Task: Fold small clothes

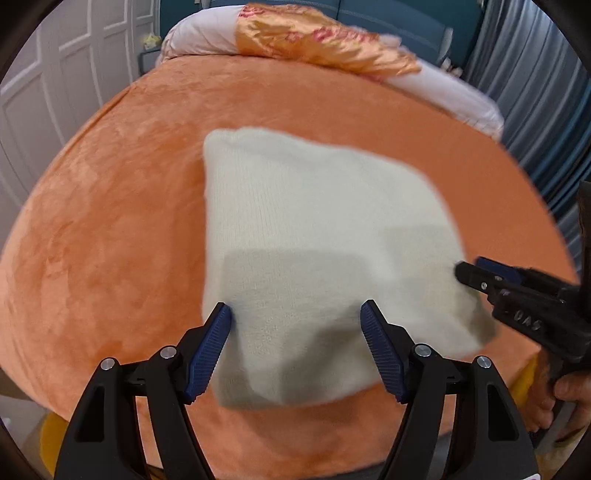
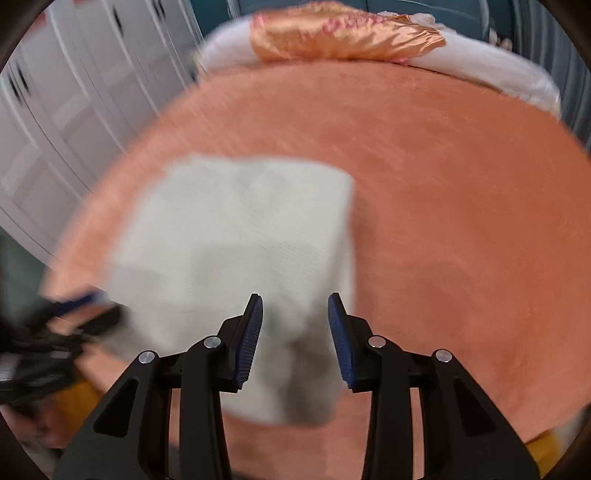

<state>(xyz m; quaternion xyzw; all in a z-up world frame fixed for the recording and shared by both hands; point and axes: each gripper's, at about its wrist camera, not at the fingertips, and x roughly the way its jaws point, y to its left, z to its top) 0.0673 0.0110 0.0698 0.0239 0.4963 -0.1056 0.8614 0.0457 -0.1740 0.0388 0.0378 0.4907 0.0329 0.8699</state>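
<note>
Nearest the left wrist camera, the left tool (image 1: 295,314) is seen with its blue pads spread wide, both tips hanging over the near edge of a folded cream knit garment (image 1: 314,236); nothing is pinched between them. The garment is laid flat as a rough square on the orange plush blanket (image 1: 110,221) of a bed, near the bed's near edge. At about 3 o'clock from the garment's middle in this view, the right tool (image 1: 476,273) is seen from the side at the cloth's right edge, carried by a hand (image 1: 569,391) at 4 o'clock.

In the blurred right wrist view, the right tool (image 2: 295,314) is shown partly spread, its pads set over the near right corner of the cream cloth (image 2: 236,236), with a gap visible on each side of the fabric below; no pinch is seen. The left tool (image 2: 88,306) is smeared at 9 o'clock. At 12 o'clock, a patterned orange pillow (image 2: 343,33) is laid on white bedding (image 2: 498,66).
</note>
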